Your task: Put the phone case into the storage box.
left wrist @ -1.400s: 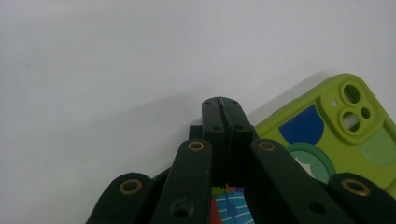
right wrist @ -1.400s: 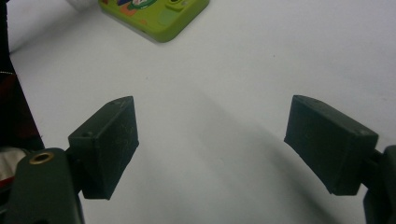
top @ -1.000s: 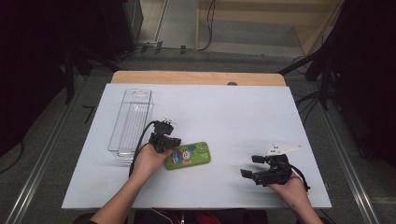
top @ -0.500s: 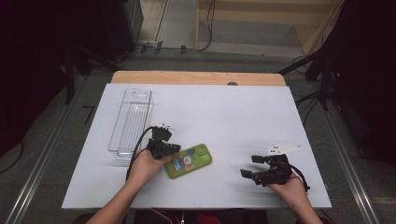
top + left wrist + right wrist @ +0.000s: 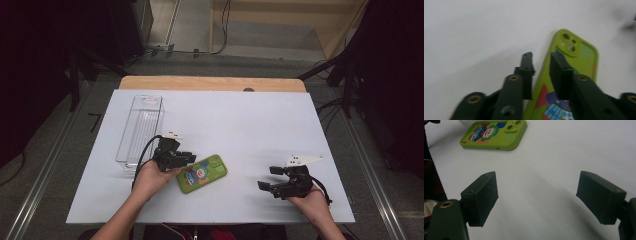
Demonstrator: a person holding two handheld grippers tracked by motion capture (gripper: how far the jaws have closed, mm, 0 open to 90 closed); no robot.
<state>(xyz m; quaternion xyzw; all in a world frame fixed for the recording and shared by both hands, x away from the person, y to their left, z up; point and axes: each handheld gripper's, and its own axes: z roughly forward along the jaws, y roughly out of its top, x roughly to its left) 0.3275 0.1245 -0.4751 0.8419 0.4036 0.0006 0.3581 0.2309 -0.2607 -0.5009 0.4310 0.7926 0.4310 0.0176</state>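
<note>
White table [image 5: 240, 125], left claw [image 5: 541, 62] straddling phone case [image 5: 576, 57]

Green cartoon-print phone case [image 5: 202, 173] flat on table, camera cutout rightward.

White table [image 5: 280, 125] bears phone [image 5: 202, 173] (green), clear bin [image 5: 141, 127].

A lab-like recording setup: white-covered table [image 5: 260, 125], dark curtains [image 5: 45, 60], floor cables [image 5: 200, 50], metal rails [image 5: 47, 165].
</note>
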